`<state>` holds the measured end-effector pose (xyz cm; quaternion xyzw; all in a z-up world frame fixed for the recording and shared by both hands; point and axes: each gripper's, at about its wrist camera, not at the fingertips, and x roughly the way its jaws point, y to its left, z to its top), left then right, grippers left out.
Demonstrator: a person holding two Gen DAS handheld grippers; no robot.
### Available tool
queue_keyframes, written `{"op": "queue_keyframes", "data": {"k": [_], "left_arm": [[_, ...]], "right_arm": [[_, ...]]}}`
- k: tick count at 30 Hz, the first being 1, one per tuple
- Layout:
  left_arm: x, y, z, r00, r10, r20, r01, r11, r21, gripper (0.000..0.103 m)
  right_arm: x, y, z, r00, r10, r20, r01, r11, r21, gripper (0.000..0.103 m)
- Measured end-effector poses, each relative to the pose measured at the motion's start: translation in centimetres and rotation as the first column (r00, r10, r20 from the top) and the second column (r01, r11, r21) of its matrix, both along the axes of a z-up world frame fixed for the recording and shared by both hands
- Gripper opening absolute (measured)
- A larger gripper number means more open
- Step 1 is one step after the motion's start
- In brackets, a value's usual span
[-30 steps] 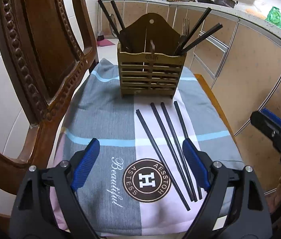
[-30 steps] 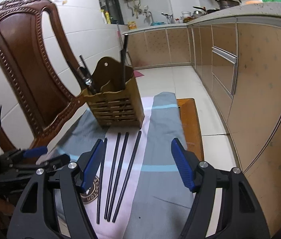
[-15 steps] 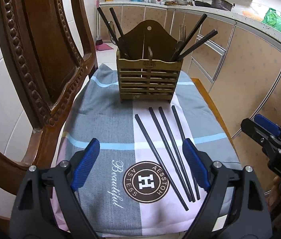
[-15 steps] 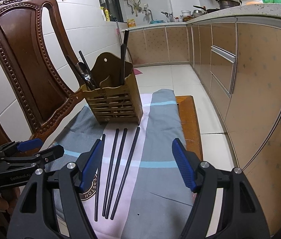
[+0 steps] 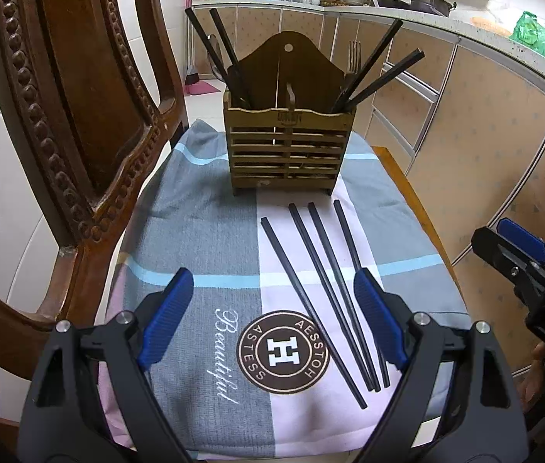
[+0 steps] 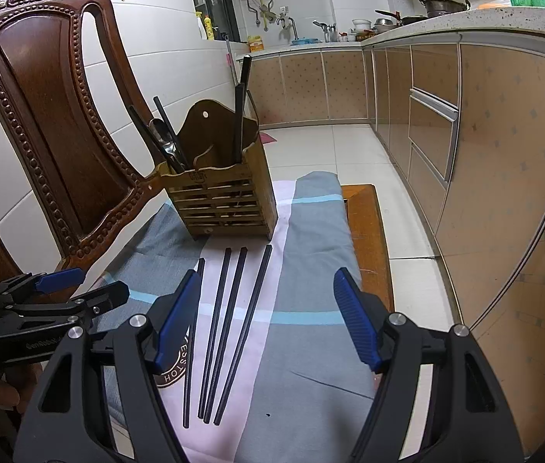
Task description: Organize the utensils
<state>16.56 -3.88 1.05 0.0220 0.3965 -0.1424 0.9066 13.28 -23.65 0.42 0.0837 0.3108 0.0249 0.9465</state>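
Several black chopsticks [image 5: 322, 281] lie side by side on a checked cloth [image 5: 203, 231] covering a chair seat; they also show in the right wrist view [image 6: 234, 320]. Behind them stands a slatted wooden utensil holder [image 5: 288, 146] [image 6: 222, 200] with more chopsticks, a fork and a spoon upright in it. My left gripper [image 5: 272, 320] is open and empty, low over the cloth's near end, with the chopsticks' near ends by its right finger. My right gripper [image 6: 268, 320] is open and empty, above the chopsticks' near half.
The carved wooden chair back [image 5: 79, 96] rises on the left. The bare wooden seat edge [image 6: 369, 239] shows to the right of the cloth. Kitchen cabinets [image 6: 484, 154] and tiled floor lie beyond on the right.
Both grippers have eased forward a little toward the holder and the chopsticks. Both stay open and nothing has been picked up.
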Motion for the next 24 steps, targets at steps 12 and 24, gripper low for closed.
{"op": "queue_keyframes", "data": {"k": [12, 24], "left_arm": [[2.8, -0.6, -2.0, 0.995, 0.037, -0.089, -0.038, 0.999, -0.012, 0.084], [9.2, -2.4, -5.9, 0.980, 0.098, -0.175, -0.087, 0.994, 0.067, 0.083]], "right_arm": [[1.6, 0.8, -1.0, 0.998, -0.002, -0.058, 0.001, 1.000, -0.022, 0.070], [8.6, 1.6, -3.9, 0.988, -0.010, -0.157, -0.004, 0.996, -0.090, 0.070]]}}
